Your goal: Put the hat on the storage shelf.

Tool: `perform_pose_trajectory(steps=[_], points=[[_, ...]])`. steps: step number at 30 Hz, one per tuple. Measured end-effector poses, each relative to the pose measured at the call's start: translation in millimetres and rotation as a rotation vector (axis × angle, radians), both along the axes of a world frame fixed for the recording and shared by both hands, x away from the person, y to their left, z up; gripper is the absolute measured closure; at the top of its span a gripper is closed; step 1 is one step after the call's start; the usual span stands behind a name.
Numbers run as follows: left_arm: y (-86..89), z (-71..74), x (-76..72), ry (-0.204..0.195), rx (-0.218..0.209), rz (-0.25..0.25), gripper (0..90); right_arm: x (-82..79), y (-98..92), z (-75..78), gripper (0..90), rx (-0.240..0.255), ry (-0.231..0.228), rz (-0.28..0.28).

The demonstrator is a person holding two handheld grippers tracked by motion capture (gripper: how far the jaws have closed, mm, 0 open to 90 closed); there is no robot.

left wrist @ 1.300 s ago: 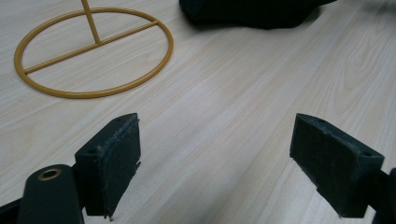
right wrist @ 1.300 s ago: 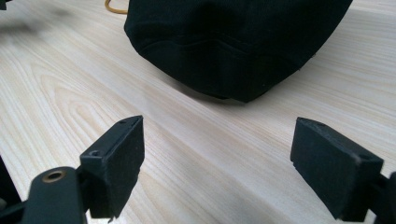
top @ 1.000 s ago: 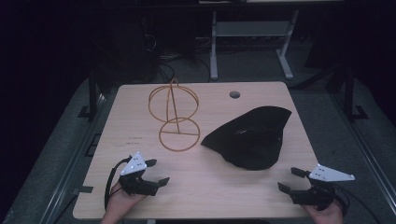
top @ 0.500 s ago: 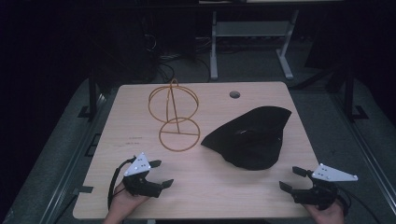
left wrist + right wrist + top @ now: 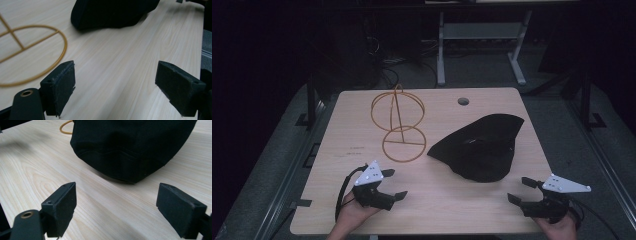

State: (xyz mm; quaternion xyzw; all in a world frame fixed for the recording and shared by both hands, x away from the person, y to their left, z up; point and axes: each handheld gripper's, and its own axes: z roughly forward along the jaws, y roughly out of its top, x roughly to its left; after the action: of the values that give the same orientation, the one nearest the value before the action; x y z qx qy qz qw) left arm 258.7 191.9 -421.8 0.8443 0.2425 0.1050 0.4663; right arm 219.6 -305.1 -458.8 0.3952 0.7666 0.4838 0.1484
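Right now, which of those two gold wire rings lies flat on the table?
The lower ring, the one nearer the left hand-held gripper. It rests flat on the table as the stand's base, while the upper ring stands upright on the post behind it.

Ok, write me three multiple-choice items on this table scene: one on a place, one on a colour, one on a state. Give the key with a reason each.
1. Where does the black fabric hat lie relative to the gold wire stand?
A. To its right on the light wooden table
B. Hung on top of it
C. On the floor

2. What colour is the wire stand?
A. Silver
B. Gold
C. Red

3. How do the left gripper and the right gripper stand?
A. Both shut on the hat
B. Left open, right shut
C. Both open, holding nothing

Key: 1 A, the high view shows the hat flat on the tabletop to the right of the stand. 2 B, its rings and post look golden yellow. 3 C, each gripper view shows its jaws wide apart with bare wood between them.
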Motion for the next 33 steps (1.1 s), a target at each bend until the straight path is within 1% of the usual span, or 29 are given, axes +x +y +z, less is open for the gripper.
perform_pose_trajectory(steps=[1, 2, 5, 7, 8, 9, 10, 11, 13, 14, 15, 16, 17, 18, 20, 22, 24, 25, 26, 28, 29, 30, 31, 32, 33], points=[[-4.1, 2.2, 1.0, -0.006, 0.002, -0.012, 15.8, 0.1, 0.6, 0.0, 15.8, -0.003, 0.0, 0.0], [-4.1, 2.2, 1.0, -0.006, 0.002, -0.012, 15.8, 0.1, 0.6, 0.0, 15.8, -0.003, 0.0, 0.0], [-23.2, 12.2, 6.2, -0.033, 0.004, -0.042, 15.9, 1.0, 1.8, -0.4, 15.8, -0.006, 0.001, 0.003], [-32.8, 17.3, 9.7, -0.041, -0.005, -0.049, 16.1, 1.0, 2.4, -0.9, 15.8, -0.007, 0.004, 0.005], [-32.8, 17.3, 9.7, -0.041, -0.005, -0.049, 16.2, 0.9, 2.5, -1.1, 15.9, -0.009, 0.004, 0.007], [-37.6, 19.4, 11.6, -0.048, -0.009, -0.054, 16.2, 0.9, 2.5, -1.1, 15.9, -0.009, 0.004, 0.007], [-46.2, 22.6, 15.4, -0.055, -0.014, -0.061, 16.4, 0.5, 2.2, -1.1, 15.8, -0.007, 0.005, 0.007], [-46.2, 22.6, 15.4, -0.055, -0.014, -0.061, 16.5, 0.5, 2.2, -1.1, 15.8, -0.007, 0.005, 0.007], [-57.4, 25.9, 21.2, -0.061, -0.021, -0.071, 16.7, 0.2, 0.9, -1.0, 15.8, -0.003, 0.002, 0.006], [-65.8, 28.4, 26.9, -0.066, -0.02, -0.076, 17.1, -0.1, 0.5, -0.7, 15.8, -0.004, 0.004, 0.005], [-65.8, 28.4, 26.9, -0.066, -0.02, -0.076, 18.4, -0.1, 0.2, -0.8, 15.8, -0.003, -0.001, 0.006], [-75.2, 31.0, 34.3, -0.066, -0.021, -0.081, 18.8, -0.5, -0.2, -1.0, 15.8, -0.002, -0.003, 0.006], [-75.2, 31.0, 34.3, -0.066, -0.021, -0.081, 18.8, -0.9, -0.4, -1.0, 15.9, -0.004, 0.0, 0.005], [-85.5, 33.1, 42.7, -0.073, -0.008, -0.085, 19.0, -1.3, -0.6, -1.3, 15.8, -0.008, 0.0, 0.004], [-94.1, 34.1, 50.4, -0.08, 0.008, -0.081, 19.0, -2.0, -0.5, -1.4, 15.9, -0.005, 0.003, 0.004], [-100.9, 33.9, 58.1, -0.084, 0.037, -0.081, 19.1, -2.2, -0.2, -1.2, 15.9, -0.007, 0.001, 0.005], [-103.3, 33.3, 60.6, -0.083, 0.043, -0.073, 19.0, -2.3, 0.0, -1.3, 15.9, -0.006, 0.0, 0.006], [-109.1, 31.4, 67.1, -0.078, 0.05, -0.072, 19.1, -2.4, 0.4, -1.4, 15.9, -0.007, 0.0, 0.007], [-111.3, 30.4, 69.9, -0.073, 0.052, -0.074, 19.5, -2.3, 0.6, -1.6, 15.9, -0.007, 0.001, 0.009], [-114.3, 28.8, 74.4, -0.063, 0.051, -0.087, 23.8, -2.1, 0.7, -1.8, 15.9, -0.006, 0.002, 0.012], [-115.9, 27.5, 76.6, -0.049, 0.041, -0.094, 26.8, -2.2, 0.7, -1.8, 15.9, -0.006, 0.001, 0.012], [-116.5, 26.8, 78.1, -0.043, 0.034, -0.102, 32.4, -2.2, 0.7, -1.6, 15.9, -0.005, 0.0, 0.011], [-116.7, 26.3, 78.8, -0.046, 0.026, -0.106, 37.3, -2.2, 0.6, -1.5, 15.9, -0.005, -0.002, 0.01], [-116.7, 26.3, 78.8, -0.046, 0.026, -0.106, 44.0, -2.2, 0.6, -1.5, 15.9, -0.005, -0.002, 0.01], [-116.1, 26.1, 79.8, -0.037, 0.007, -0.124, 49.9, -2.1, 0.5, -1.4, 15.9, -0.003, -0.004, 0.01]])
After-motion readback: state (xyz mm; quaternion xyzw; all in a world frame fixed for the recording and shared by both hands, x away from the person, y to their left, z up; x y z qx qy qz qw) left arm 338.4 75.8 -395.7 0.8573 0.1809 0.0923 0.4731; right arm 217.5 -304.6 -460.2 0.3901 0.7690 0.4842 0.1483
